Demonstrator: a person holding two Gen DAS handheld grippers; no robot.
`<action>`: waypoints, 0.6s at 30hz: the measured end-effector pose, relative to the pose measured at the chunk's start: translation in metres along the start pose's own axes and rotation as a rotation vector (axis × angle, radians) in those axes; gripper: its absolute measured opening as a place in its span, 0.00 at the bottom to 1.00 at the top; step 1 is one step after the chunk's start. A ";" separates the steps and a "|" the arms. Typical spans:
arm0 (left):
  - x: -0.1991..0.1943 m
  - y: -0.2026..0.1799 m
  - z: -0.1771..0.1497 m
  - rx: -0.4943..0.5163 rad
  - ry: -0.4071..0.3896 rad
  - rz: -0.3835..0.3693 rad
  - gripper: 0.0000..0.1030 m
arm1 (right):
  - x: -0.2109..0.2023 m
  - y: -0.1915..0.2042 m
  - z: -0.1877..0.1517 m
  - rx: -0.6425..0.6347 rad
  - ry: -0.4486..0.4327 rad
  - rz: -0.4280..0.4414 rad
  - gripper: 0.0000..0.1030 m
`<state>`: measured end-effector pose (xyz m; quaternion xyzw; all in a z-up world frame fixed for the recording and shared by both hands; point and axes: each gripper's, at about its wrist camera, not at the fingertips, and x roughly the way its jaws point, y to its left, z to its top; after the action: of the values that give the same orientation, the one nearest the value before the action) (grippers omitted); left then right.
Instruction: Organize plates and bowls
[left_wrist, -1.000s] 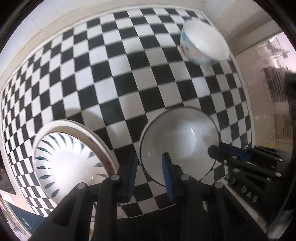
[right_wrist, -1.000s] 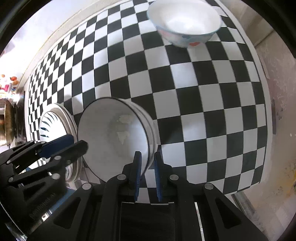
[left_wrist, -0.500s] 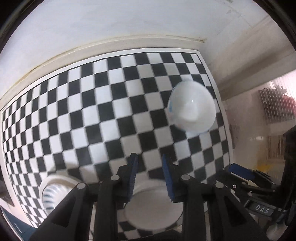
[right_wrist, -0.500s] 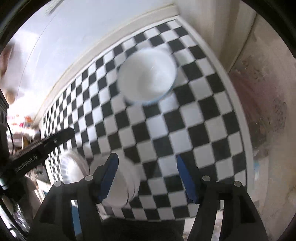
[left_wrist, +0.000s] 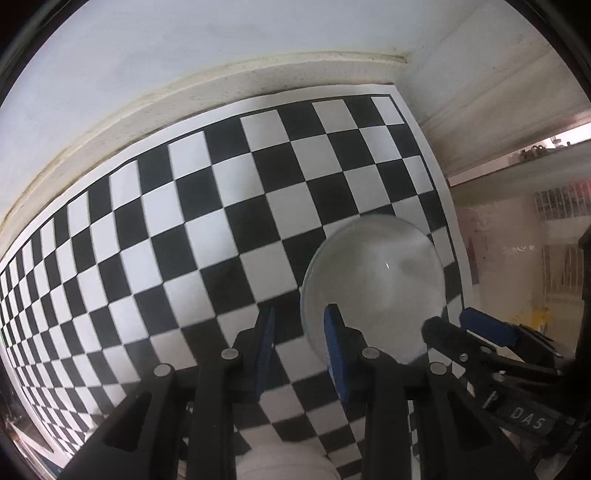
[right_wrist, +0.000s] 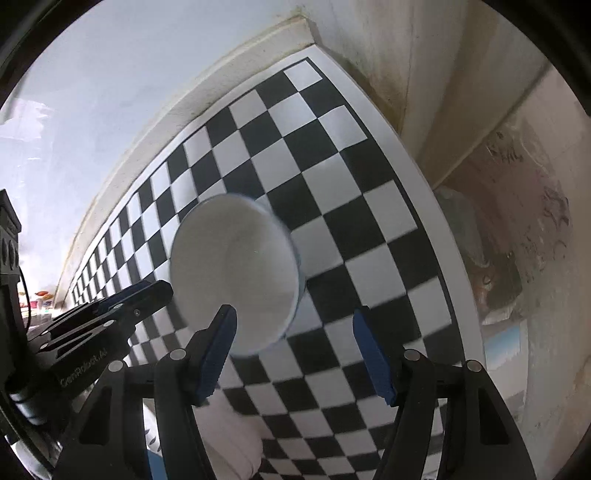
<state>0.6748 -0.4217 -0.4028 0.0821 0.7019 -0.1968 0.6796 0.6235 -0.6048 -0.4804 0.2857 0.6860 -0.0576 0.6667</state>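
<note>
Right wrist view: right gripper (right_wrist: 295, 350), jaws now spread wide and empty after shutting on the stacked bowls a second ago, faces a lone white bowl (right_wrist: 236, 273) at 11 o'clock on the checkered worktop (right_wrist: 369, 221). Bowl upright, mouth up, round, so no long axis. Left gripper (left_wrist: 299, 350), jaws partly open and empty, has the bowl at 1 o'clock; it is probably the next pickup.

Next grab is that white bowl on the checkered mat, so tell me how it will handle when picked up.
The white bowl looks rigid, probably ceramic, so it likely will not flex and could chip if dropped. Its smooth, glossy inside suggests a slippery rim under the pads. The right hand-held gripper is open; pinching only the rim may let the bowl tilt.
</note>
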 end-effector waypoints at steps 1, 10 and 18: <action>0.005 0.000 0.004 0.001 0.008 0.000 0.25 | 0.006 0.001 0.005 0.001 0.008 -0.006 0.66; 0.033 0.006 0.019 0.008 0.075 -0.009 0.25 | 0.048 0.003 0.025 0.019 0.067 -0.028 0.65; 0.050 -0.002 0.014 0.034 0.100 0.000 0.24 | 0.060 0.006 0.025 0.015 0.086 -0.034 0.50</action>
<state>0.6841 -0.4372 -0.4518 0.1034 0.7314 -0.2046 0.6423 0.6511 -0.5927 -0.5377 0.2815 0.7184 -0.0617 0.6332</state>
